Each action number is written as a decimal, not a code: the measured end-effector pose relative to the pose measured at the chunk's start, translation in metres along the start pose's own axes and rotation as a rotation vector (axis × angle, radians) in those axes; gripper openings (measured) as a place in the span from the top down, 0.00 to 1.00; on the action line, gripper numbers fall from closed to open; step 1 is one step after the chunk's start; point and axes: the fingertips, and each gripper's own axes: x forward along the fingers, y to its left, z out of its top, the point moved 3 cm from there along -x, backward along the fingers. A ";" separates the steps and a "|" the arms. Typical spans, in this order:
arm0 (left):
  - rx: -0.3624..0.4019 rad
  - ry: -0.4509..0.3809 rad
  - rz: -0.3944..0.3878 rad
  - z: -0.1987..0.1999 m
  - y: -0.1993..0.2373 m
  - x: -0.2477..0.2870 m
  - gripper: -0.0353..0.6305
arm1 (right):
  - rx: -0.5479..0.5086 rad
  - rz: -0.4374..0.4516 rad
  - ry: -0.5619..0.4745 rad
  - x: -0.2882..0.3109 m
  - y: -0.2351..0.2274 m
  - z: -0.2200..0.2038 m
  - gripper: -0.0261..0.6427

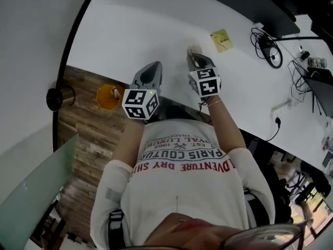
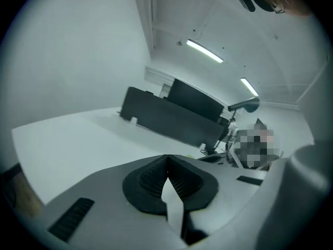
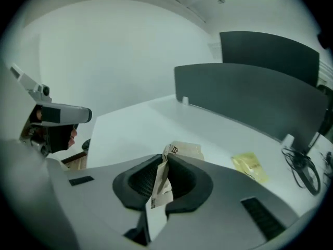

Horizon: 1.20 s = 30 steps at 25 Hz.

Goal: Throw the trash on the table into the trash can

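My right gripper (image 1: pixel 195 58) (image 3: pixel 162 163) is shut on a pale printed paper wrapper (image 1: pixel 194 49) (image 3: pixel 183 150), held over the white table (image 1: pixel 156 20); the wrapper sticks out past the jaw tips. A yellow packet (image 1: pixel 221 39) (image 3: pixel 251 166) lies flat on the table a little beyond and to the right. My left gripper (image 1: pixel 154 65) (image 2: pixel 166 160) hovers beside the right one near the table's front edge, its jaws pressed together with nothing between them. The orange trash can (image 1: pixel 106 96) stands on the wooden floor, down to the left of the left gripper.
Black cables (image 1: pixel 271 51) and a power strip (image 1: pixel 283 109) lie at the table's right end. A dark partition (image 3: pixel 250 87) (image 2: pixel 171 120) runs along the far side. A black round fitting (image 1: pixel 53 99) sits at the table's curved left edge.
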 end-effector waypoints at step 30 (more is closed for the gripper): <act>-0.667 -0.150 0.870 -0.298 0.387 -0.402 0.91 | -0.695 0.939 0.348 0.265 0.619 -0.150 0.89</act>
